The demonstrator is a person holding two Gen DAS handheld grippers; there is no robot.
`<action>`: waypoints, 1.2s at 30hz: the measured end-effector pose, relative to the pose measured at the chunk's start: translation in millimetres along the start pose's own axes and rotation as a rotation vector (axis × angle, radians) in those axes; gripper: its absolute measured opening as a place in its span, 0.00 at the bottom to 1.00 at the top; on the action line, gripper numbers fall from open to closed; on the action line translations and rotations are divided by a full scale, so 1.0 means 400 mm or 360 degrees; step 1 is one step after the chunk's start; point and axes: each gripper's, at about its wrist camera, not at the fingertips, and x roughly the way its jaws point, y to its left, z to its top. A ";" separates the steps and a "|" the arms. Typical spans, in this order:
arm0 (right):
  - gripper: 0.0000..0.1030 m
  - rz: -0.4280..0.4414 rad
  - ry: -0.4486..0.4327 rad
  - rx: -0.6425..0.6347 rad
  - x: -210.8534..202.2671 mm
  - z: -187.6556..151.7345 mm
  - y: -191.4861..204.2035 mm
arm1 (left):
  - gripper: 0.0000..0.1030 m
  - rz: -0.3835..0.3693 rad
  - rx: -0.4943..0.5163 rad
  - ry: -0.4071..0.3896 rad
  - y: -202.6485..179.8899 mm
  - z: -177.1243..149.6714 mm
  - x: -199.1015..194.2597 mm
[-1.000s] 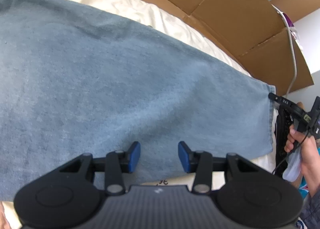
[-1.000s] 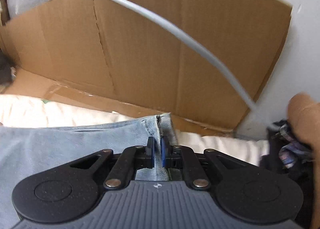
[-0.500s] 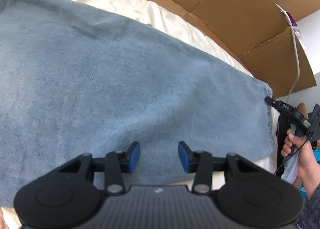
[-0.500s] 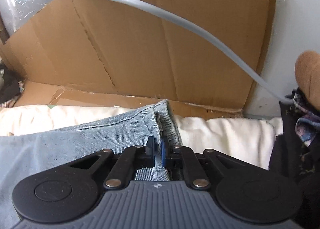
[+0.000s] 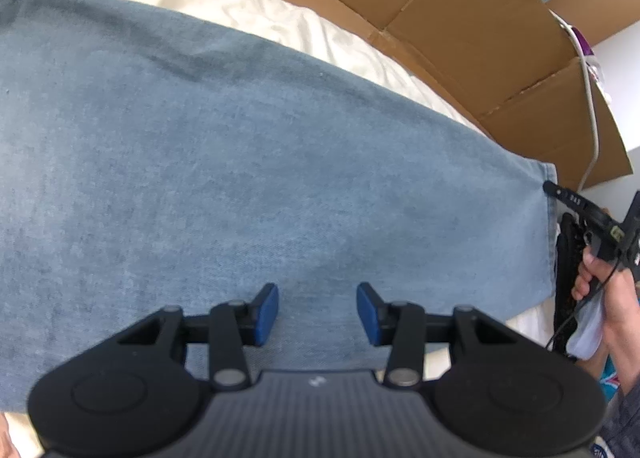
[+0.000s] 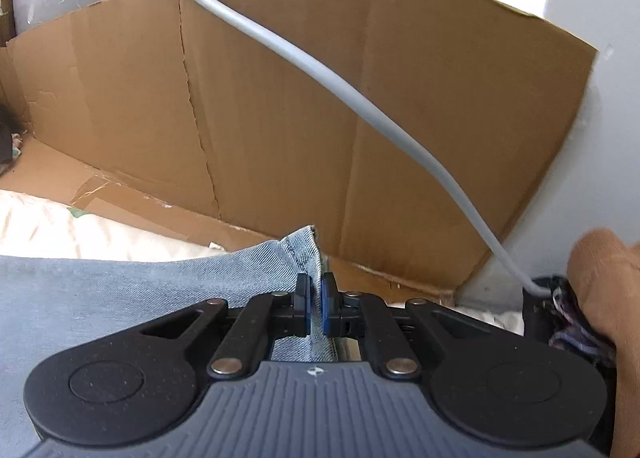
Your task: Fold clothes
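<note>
Jeans (image 5: 248, 162): light blue denim, faded and slightly mottled, spread flat across the cream sheet (image 5: 280, 22) of a bed. The cloth lies smooth, with no marked creases over the visible span. One leg runs toward the far right, ending in a stitched hem (image 6: 304, 250) with a double seam line.

Left gripper (image 5: 317, 312): fingers released, standing apart above the near edge of the denim, nothing between them. Cannot tell whether the blue pads (image 5: 266, 312) touch the cloth.

Right gripper (image 6: 315, 310): fingers clenched on the hem, with only a thin fold of denim between the pads. The hem corner stands raised above the fingers, tilted up off the sheet. In the left wrist view the same gripper (image 5: 550, 188) sits at the far corner of the leg, with the person's hand (image 5: 600, 278) on its handle.

Surroundings: flattened cardboard (image 6: 400, 118) stands along the far side of the bed. A grey cable (image 6: 320, 70) runs diagonally down across it. Dark clothing (image 6: 560, 318) lies at the right edge.
</note>
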 end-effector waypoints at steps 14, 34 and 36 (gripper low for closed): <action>0.12 0.0110 0.0100 0.0190 0.035 -0.022 -0.036 | 0.44 0.0006 -0.0005 0.0008 0.008 0.013 0.011; 0.09 0.0113 0.0094 0.0066 0.039 -0.048 -0.024 | 0.45 0.0037 0.0015 0.0066 0.001 -0.007 0.031; 0.05 0.0094 0.0088 0.0014 0.041 -0.048 -0.011 | 0.45 0.0037 0.0009 0.0069 0.001 -0.006 0.032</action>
